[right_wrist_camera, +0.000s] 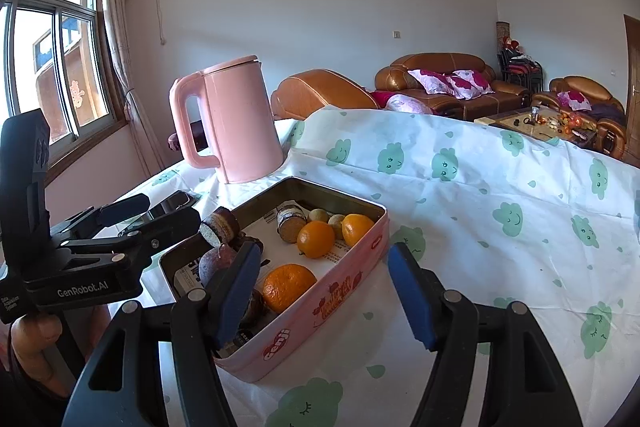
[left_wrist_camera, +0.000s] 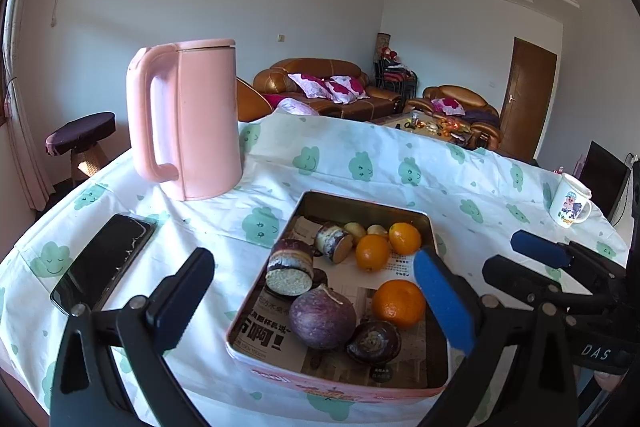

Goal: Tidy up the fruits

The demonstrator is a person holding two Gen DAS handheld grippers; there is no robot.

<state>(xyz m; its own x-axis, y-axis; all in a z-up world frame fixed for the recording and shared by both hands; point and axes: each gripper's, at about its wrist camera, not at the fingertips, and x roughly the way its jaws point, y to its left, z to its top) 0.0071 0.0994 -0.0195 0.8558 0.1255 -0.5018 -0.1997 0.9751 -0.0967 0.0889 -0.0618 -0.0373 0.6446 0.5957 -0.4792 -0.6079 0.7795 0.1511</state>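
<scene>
The fruit all lies inside the shallow rectangular pink tin (left_wrist_camera: 340, 385), which is lined with newsprint and sits on the cloud-printed tabletop (left_wrist_camera: 460, 187). Three oranges are in it: two together toward the far end (left_wrist_camera: 372, 253) and a larger, dimpled one (left_wrist_camera: 398, 303) nearer the cameras. Beside that one rest a round purple fruit (left_wrist_camera: 322, 317) and a dark purple-brown one (left_wrist_camera: 374, 341), with two cut purple-skinned pieces (left_wrist_camera: 290, 267) along the tin's left side and two small yellowish fruits (left_wrist_camera: 356, 229) at the back.

The left gripper (left_wrist_camera: 316, 291) hovers over the tin with its fingers spread wide, holding nothing. The right gripper (right_wrist_camera: 324, 291) is likewise spread wide and empty, its left finger over the tin's near corner and its right finger outside the pink wall.

With every piece already in the tin, the scene fits either a sorted tin or one about to be rearranged, and the pictures do not settle which.

Any grasp here is best made from above, with the fingers on either side of one fruit's widest part. The near orange and the purple fruit sit close together, so a finger needs to slip down between them without nudging either. Round fruit rolls, and the loose paper lining may shift. The tall pink plastic kettle (left_wrist_camera: 188, 119) and the black phone (left_wrist_camera: 104, 263) stand well to the left.
</scene>
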